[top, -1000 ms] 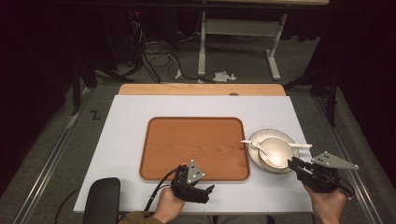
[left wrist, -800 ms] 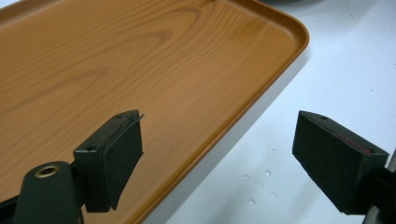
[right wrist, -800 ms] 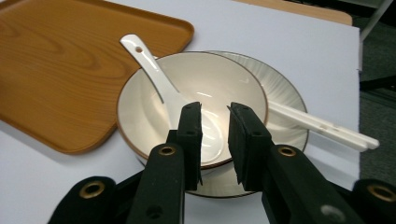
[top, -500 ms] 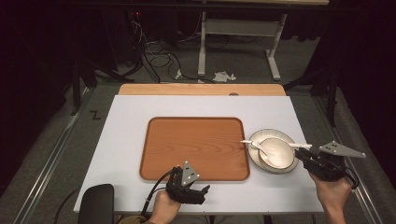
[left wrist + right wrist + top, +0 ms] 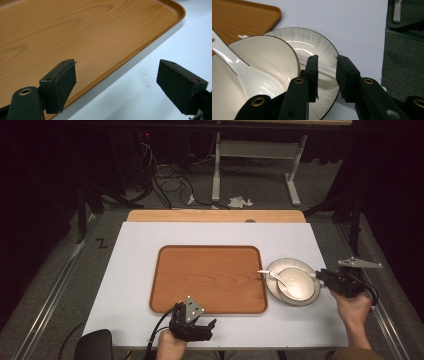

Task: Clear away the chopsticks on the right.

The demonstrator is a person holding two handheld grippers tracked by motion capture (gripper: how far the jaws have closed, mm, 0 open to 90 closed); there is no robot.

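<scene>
The left hand [image 5: 170, 346] comes in over the near edge of the table [image 5: 220, 232], left of its middle, and holds the left gripper [image 5: 210, 324] low above the surface with its grey three-cornered plate facing up and its cable trailing back toward the person. In the left gripper view its two black jaws stand wide apart with nothing between them. The right hand [image 5: 354, 305] and forearm rise from the near right corner, just past the table's right edge. The right gripper [image 5: 326, 75] points left toward the table's middle, and its jaws stand close together with a narrow gap.
</scene>
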